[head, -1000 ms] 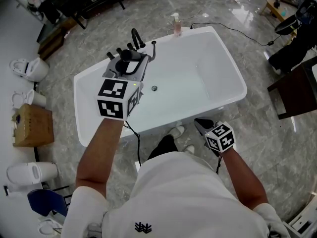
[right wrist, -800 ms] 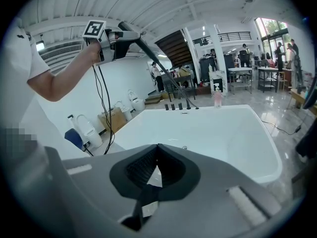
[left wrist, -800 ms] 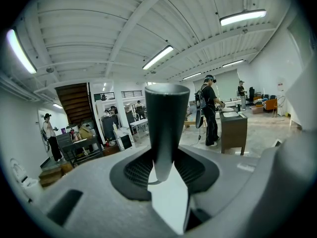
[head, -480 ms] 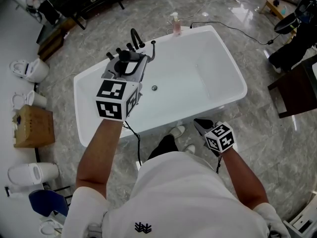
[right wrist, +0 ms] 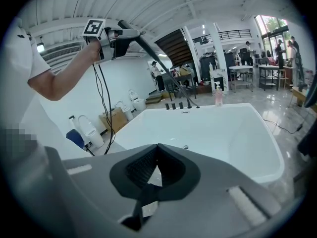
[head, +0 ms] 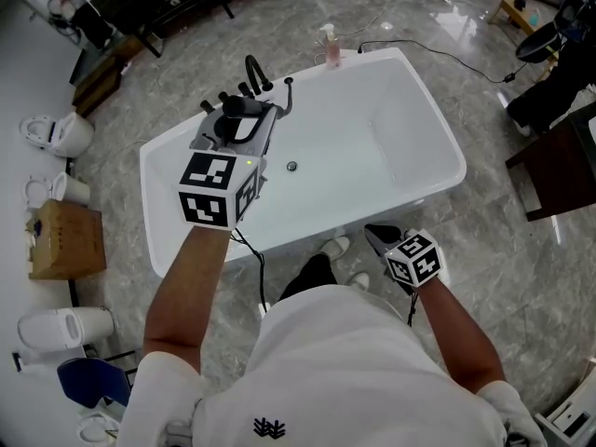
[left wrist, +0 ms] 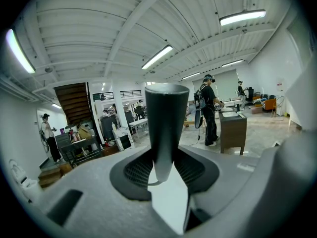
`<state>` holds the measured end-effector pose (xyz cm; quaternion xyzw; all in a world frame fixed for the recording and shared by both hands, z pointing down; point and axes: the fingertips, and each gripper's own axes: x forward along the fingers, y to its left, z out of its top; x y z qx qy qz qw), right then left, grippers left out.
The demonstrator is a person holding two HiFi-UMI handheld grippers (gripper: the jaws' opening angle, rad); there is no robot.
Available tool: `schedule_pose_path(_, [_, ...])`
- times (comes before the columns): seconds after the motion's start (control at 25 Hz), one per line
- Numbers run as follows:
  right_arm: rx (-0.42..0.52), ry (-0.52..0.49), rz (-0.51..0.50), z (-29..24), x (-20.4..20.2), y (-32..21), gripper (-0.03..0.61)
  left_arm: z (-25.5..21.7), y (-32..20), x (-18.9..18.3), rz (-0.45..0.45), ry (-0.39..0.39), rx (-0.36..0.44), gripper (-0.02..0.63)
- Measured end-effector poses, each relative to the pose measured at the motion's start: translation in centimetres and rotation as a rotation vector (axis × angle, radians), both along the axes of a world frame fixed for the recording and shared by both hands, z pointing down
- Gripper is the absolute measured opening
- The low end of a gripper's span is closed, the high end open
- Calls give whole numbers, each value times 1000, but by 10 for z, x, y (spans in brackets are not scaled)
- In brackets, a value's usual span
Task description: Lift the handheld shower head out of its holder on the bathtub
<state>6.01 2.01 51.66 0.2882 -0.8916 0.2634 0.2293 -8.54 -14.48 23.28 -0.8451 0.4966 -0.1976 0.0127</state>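
My left gripper (head: 244, 110) is raised above the near-left corner of the white bathtub (head: 438, 128). It is shut on the black handheld shower head (head: 237, 105). In the left gripper view the dark round handle (left wrist: 166, 118) stands upright between the jaws. In the right gripper view the left gripper (right wrist: 116, 36) holds the shower head high, and its dark hose (right wrist: 163, 68) runs down to the black taps (right wrist: 178, 105) on the tub's far rim. My right gripper (head: 377, 234) hangs low in front of the tub, shut, with nothing in it.
A pink soap bottle (head: 331, 49) stands on the tub's far corner by the black taps (head: 256, 77). Toilets (head: 56, 130) and a cardboard box (head: 65, 240) sit on the floor at the left. Dark furniture (head: 559, 166) stands at the right. A cable (head: 447, 59) lies beyond the tub.
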Motion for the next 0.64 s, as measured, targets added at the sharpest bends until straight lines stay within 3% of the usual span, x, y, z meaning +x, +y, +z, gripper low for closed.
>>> schedule_pose_path(0.64, [-10,7,9,9,12,-3,12,-2,-10,12,23,-10,2,140])
